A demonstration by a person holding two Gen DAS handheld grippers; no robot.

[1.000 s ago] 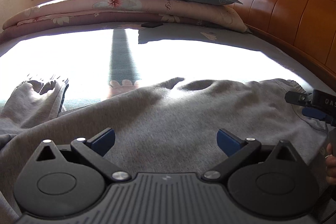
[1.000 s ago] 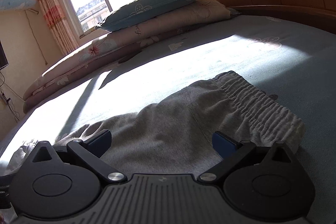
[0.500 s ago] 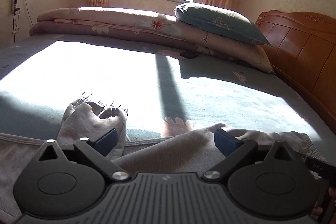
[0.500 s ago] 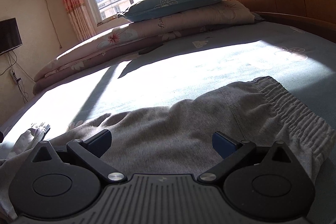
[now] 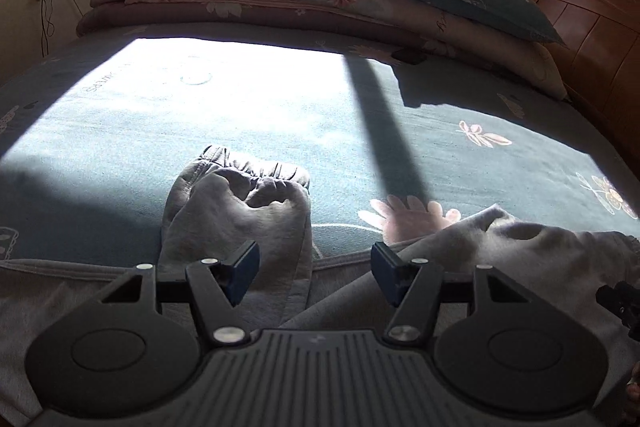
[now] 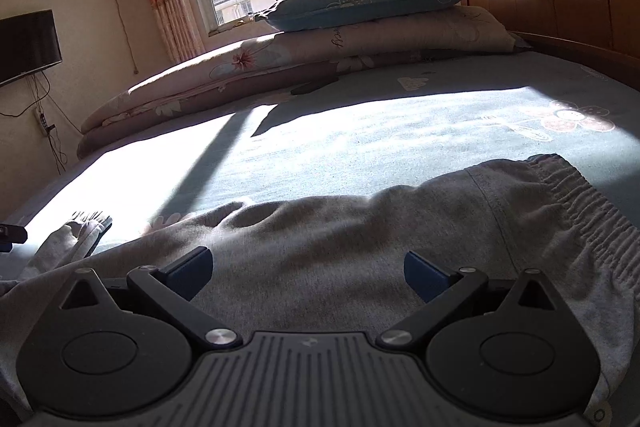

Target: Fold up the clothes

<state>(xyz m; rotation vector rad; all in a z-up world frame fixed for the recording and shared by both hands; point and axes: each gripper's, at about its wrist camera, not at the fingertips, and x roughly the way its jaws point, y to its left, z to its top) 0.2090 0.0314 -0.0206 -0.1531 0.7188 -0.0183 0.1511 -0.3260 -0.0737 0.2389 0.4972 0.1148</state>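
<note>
While my left gripper (image 5: pixel 315 269) has been closing (nothing pinched yet), grey sweatpants (image 5: pixel 244 223) lie rumpled just ahead, cuff bunched; my right gripper (image 6: pixel 308 273) gapes, waistband (image 6: pixel 576 199) cropped rightward.

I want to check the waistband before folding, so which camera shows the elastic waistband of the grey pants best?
The right wrist view: the ribbed elastic waistband of the grey pants lies sunlit and unobstructed at the right. The left wrist view shows only its bunched end at the far right edge, mostly the cuffed leg ends instead.
</note>
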